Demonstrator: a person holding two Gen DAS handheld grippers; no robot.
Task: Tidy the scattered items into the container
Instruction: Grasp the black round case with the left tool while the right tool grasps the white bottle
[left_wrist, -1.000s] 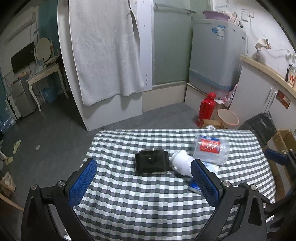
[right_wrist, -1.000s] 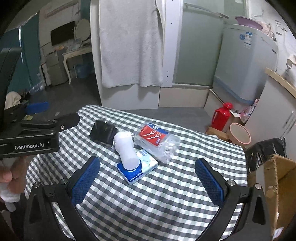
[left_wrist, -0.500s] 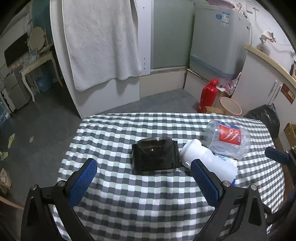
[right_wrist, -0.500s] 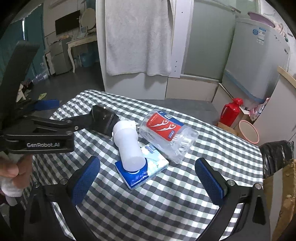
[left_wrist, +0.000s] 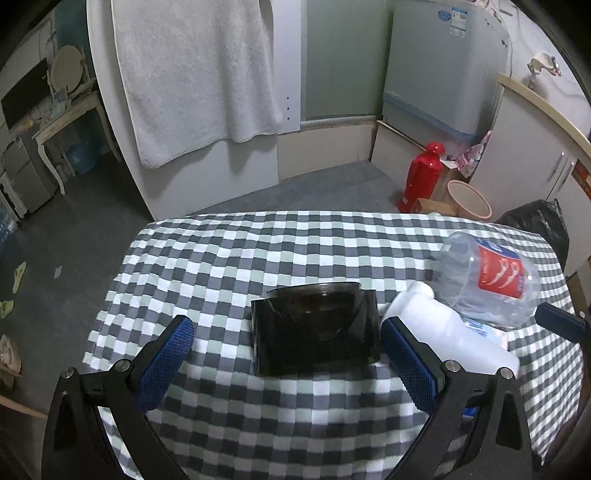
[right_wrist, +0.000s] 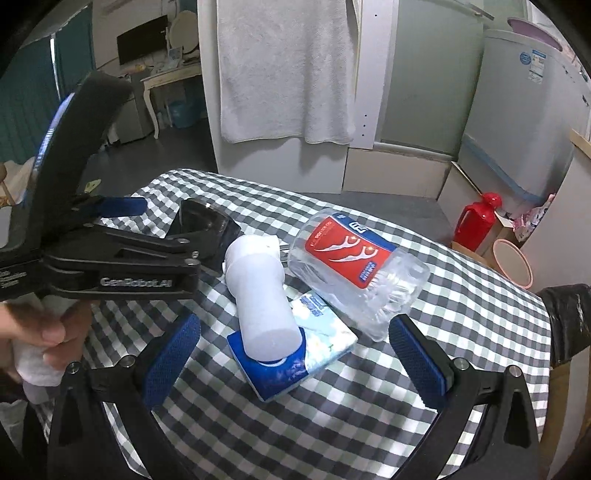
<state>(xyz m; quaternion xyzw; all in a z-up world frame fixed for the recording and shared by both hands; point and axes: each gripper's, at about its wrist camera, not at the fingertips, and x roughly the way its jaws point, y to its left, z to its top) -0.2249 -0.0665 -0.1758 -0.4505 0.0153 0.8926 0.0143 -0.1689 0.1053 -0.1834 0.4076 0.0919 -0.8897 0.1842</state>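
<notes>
A dark translucent container (left_wrist: 316, 326) lies on the checked tablecloth (left_wrist: 229, 266), between the open fingers of my left gripper (left_wrist: 288, 343). It also shows in the right wrist view (right_wrist: 201, 225), partly behind the left gripper. To its right lie a white bottle (left_wrist: 443, 332) (right_wrist: 258, 299), a clear floss-pick jar with a red label (left_wrist: 487, 280) (right_wrist: 354, 269), and a blue tissue pack (right_wrist: 295, 354) under the bottle. My right gripper (right_wrist: 291, 354) is open and empty, hovering above the tissue pack and bottle.
The table edge drops off on the far and left sides. On the floor beyond stand a red thermos (left_wrist: 421, 177), a pink bin (left_wrist: 469, 199) and a black bag (left_wrist: 535, 225). A cardboard box edge (right_wrist: 576, 387) is at the right.
Both grippers have moved forward and lower toward the items. The left gripper's fingers now flank the dark container. Both remain open.
</notes>
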